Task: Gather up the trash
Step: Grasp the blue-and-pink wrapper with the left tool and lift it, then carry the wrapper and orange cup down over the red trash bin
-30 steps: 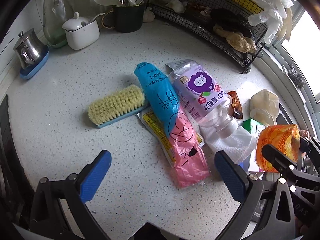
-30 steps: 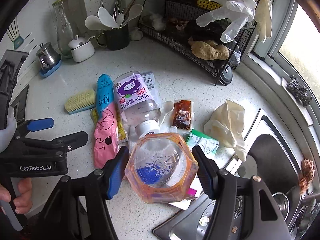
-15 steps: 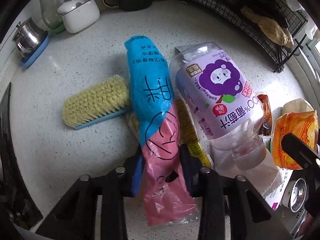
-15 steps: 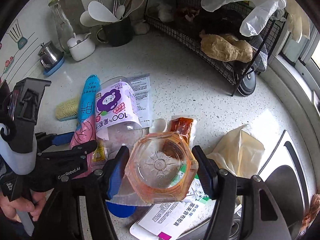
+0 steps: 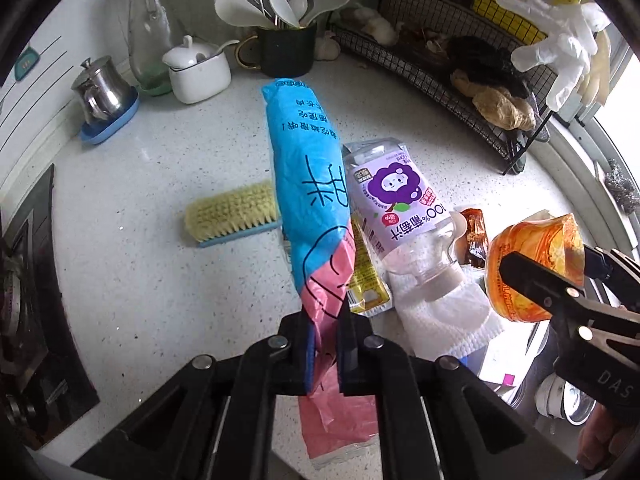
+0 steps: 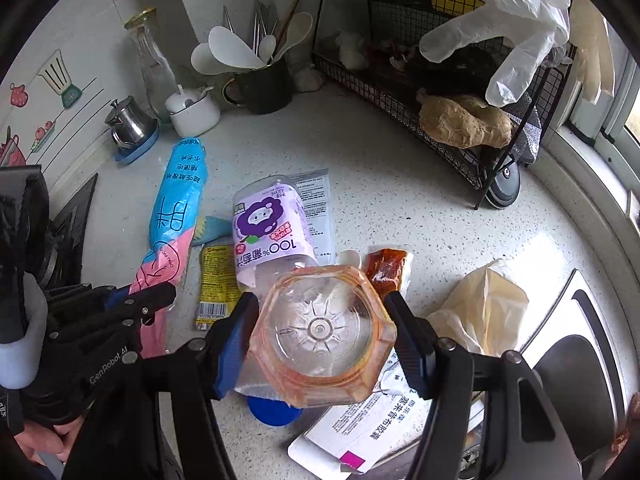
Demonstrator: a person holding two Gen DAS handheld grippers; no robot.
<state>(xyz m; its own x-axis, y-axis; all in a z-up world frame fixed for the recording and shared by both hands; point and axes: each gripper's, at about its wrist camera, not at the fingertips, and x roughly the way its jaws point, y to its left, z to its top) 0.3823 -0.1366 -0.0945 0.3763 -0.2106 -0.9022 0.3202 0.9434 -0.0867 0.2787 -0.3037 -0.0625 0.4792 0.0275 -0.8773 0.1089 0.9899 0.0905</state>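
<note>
Left wrist view, nearest: left gripper (image 5: 324, 354) pressed together on the pink end of a blue and pink plastic bag (image 5: 310, 184), blue end raised and pointing away over the speckled countertop (image 5: 132, 280). Just beside, on the right: yellow sachet (image 5: 366, 280), then grape juice bottle (image 5: 394, 204) lying on its side, neck on a white paper towel (image 5: 444, 316). Left of the bag, scrubbing brush (image 5: 232, 216), bristles up. At the right edge, right gripper (image 6: 322, 330) pinching an orange plastic jar (image 6: 322, 334), held above the counter, its bottom facing the right wrist camera. Under the jar, blue lid (image 6: 272, 410) and printed paper box (image 6: 368, 432); beyond, red sauce packet (image 6: 386, 270) and beige glove (image 6: 480, 308). Farther: steel pitcher (image 5: 102, 90), white sugar pot (image 5: 198, 70), dark utensil cup (image 5: 286, 50), wire rack (image 5: 460, 80) with a clear glove (image 5: 560, 44) hanging.
</note>
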